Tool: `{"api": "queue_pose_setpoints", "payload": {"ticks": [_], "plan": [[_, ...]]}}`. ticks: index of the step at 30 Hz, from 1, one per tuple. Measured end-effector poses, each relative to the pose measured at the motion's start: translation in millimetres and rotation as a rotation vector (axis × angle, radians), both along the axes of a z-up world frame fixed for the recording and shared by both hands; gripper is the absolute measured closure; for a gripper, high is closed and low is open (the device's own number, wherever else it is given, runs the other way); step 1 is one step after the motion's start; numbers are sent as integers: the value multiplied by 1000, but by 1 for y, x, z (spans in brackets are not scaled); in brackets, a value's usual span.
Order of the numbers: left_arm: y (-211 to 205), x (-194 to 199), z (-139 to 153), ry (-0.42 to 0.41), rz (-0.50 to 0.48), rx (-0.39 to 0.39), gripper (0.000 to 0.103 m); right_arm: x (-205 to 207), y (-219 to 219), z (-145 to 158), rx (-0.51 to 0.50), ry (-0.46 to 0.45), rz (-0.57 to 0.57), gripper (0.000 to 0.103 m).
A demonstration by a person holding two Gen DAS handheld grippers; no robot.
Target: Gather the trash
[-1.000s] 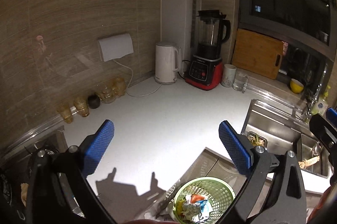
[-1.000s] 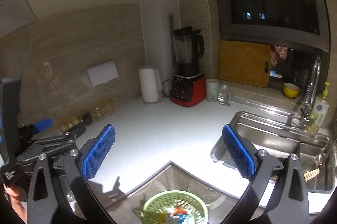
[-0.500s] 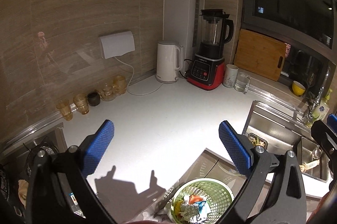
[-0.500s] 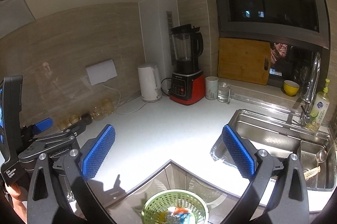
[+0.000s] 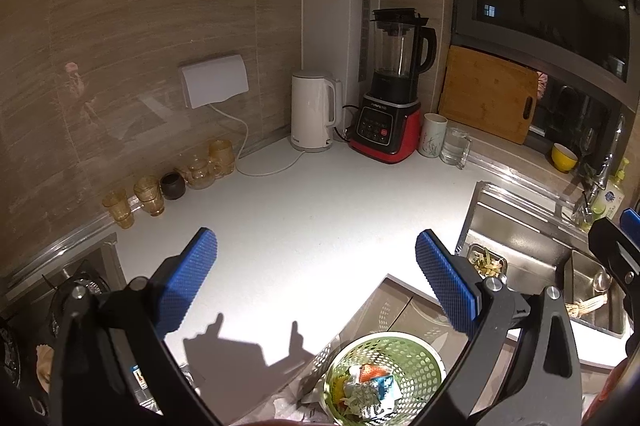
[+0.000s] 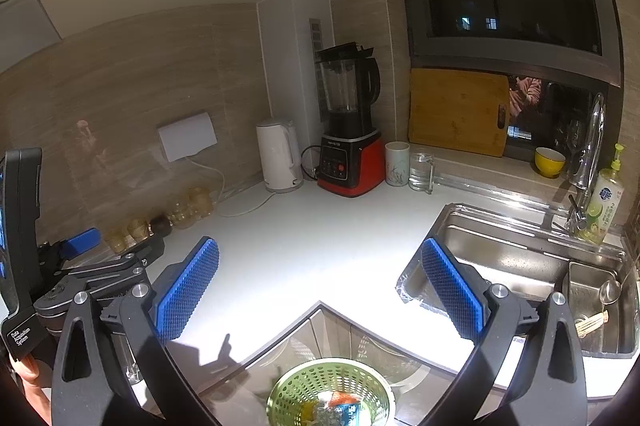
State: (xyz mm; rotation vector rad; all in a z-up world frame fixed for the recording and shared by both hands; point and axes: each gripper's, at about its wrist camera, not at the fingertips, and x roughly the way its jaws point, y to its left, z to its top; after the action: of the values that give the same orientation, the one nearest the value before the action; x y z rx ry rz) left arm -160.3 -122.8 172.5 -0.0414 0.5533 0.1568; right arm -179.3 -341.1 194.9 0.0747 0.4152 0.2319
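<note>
I hold both tools above the white, smooth counter (image 5: 304, 226); my left gripper (image 5: 316, 278) gapes wide with nothing between its blue dimpled pads (image 5: 188, 286); my right gripper (image 6: 320, 286) is just as wide and bare. Below the counter's inner corner stands the round green perforated basket (image 5: 416, 358), with crumpled foil and wrappers (image 5: 368, 386) lying inside it. At the far corner stand a matte white kettle (image 5: 312, 109) and a glossy red-based blender (image 5: 388, 105); the steel sink (image 6: 516, 258) runs along the right edge.
</note>
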Motion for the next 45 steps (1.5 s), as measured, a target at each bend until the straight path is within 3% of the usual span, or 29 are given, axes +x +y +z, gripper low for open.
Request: {"api": "queue_pose_setpoints", "payload": {"ticks": [45], "plan": [[0, 1, -3, 13, -24, -14, 8, 0, -9, -2, -15, 4, 2, 2]]}}
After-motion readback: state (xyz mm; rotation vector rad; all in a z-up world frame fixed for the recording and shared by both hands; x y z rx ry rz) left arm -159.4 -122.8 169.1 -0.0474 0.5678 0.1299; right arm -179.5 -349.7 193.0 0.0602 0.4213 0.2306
